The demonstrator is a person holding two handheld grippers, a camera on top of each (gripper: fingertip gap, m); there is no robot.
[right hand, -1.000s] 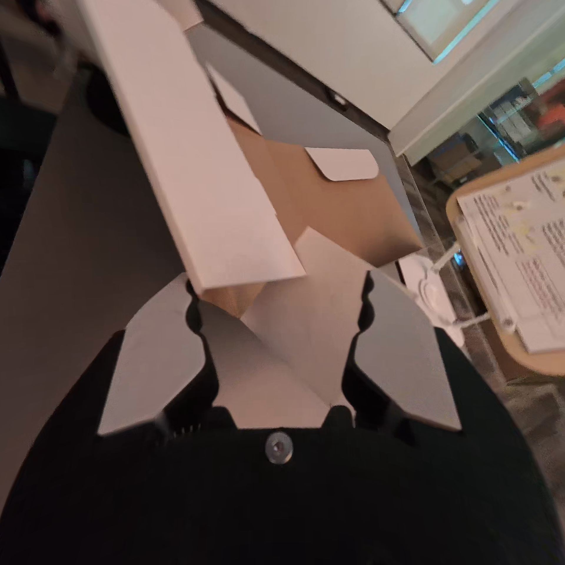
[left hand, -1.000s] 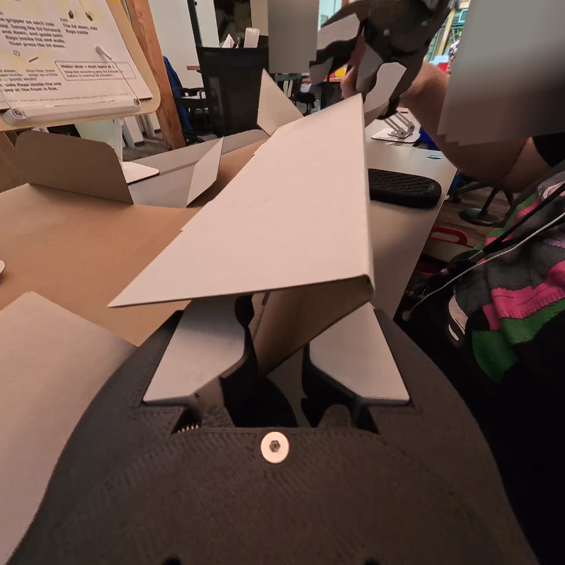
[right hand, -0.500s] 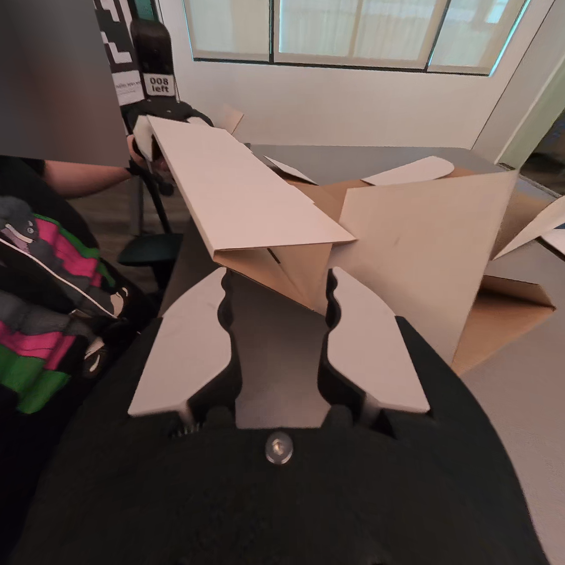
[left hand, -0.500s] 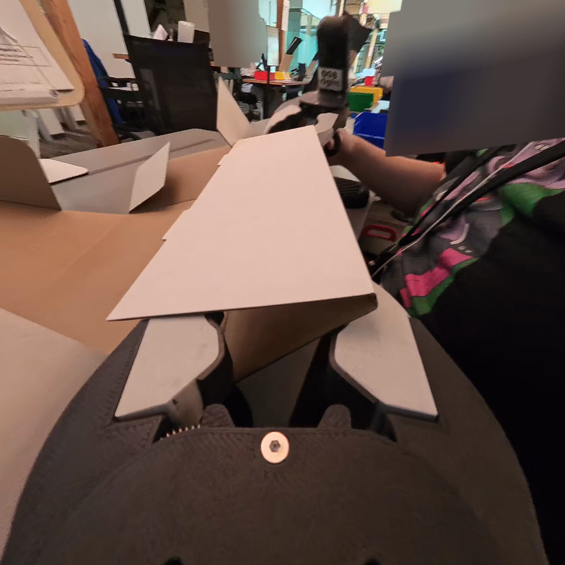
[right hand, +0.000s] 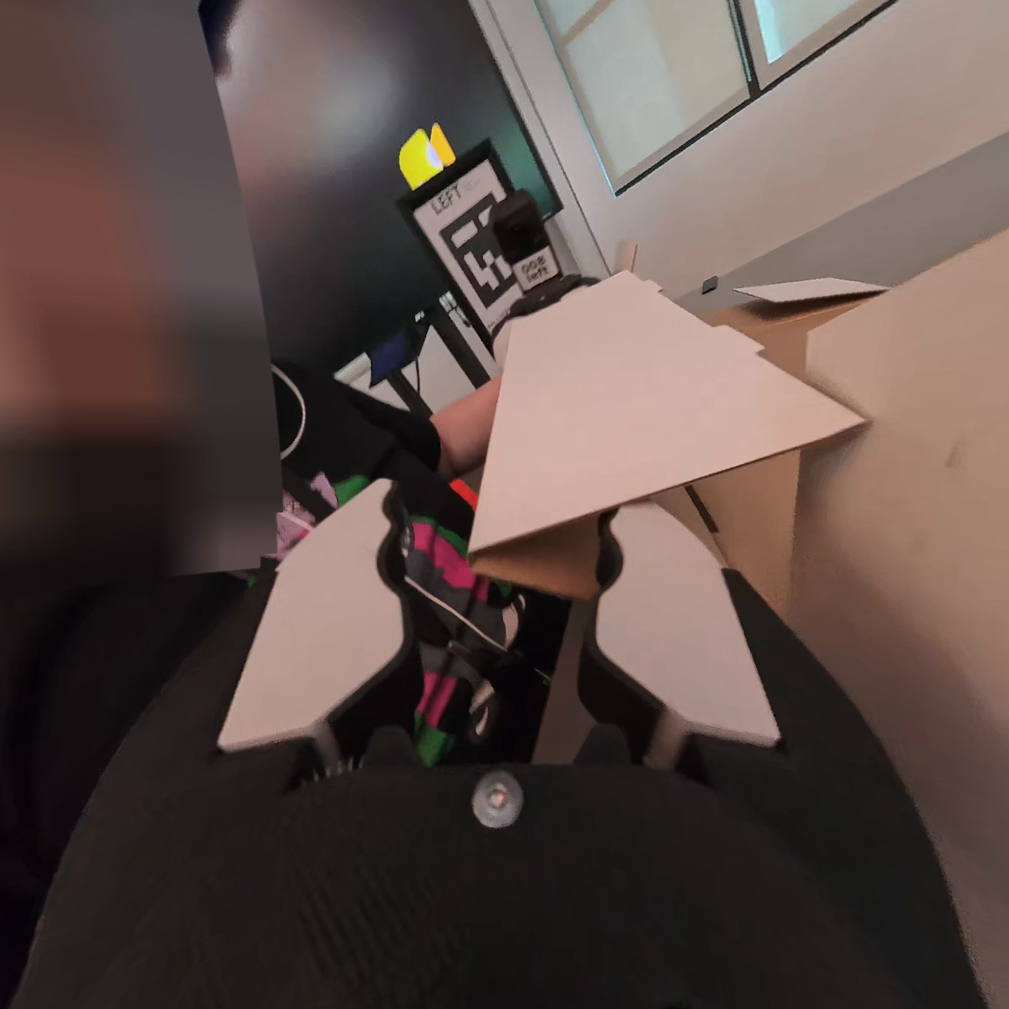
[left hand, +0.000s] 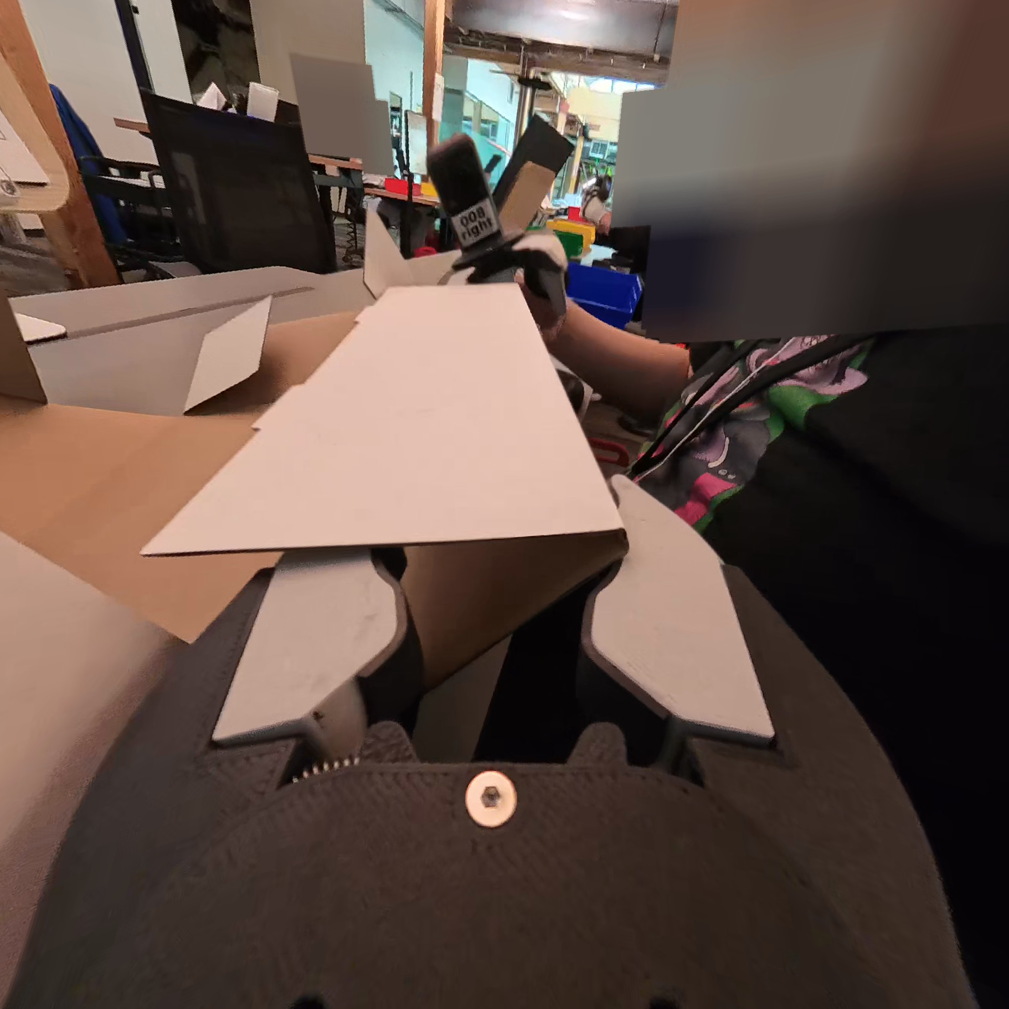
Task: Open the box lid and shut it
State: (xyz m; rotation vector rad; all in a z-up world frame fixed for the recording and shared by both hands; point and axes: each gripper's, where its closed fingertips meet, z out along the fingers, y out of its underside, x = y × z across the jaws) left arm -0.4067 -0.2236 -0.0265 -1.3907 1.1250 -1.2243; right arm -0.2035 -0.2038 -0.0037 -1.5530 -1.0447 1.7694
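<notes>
Your left gripper (left hand: pixel 502 551) is standing wide open, its two flat, matte grey fingers (left hand: pixel 322 644) splayed on either side of the near end of the box lid (left hand: pixel 426 431). The right finger is touching or nearly touching the folded corner, while the left one is sitting under the pale panel; nothing is being pinched. The gripper body is showing a black, ribbed printed texture with a silver bolt at its centre.

The box lid is a long, flat strip of cardboard, off-white on its upper face and raw brown beneath, with a sharp crease along its right edge where a brown flap is folding downward. It is raised in the air and stretching away from you toward the far end, where your right gripper (left hand: pixel 491 267) is meeting it.

In the right wrist view, your right gripper (right hand: pixel 497 524) is likewise gaping, its smooth grey fingers (right hand: pixel 327 628) with wavy inner edges apart; the lid's creased corner (right hand: pixel 535 557) is lying against the right finger, and the left finger is standing clear of it. The lid (right hand: pixel 628 409) is running away toward your left gripper (right hand: pixel 540 284).

Beyond, the open box (left hand: pixel 109 464) is spreading its brown inner floor across the counter (left hand: pixel 43 710), with white side walls and triangular flaps (left hand: pixel 229 355) standing at the far left. What the box holds, if anything, cannot be made out.
</notes>
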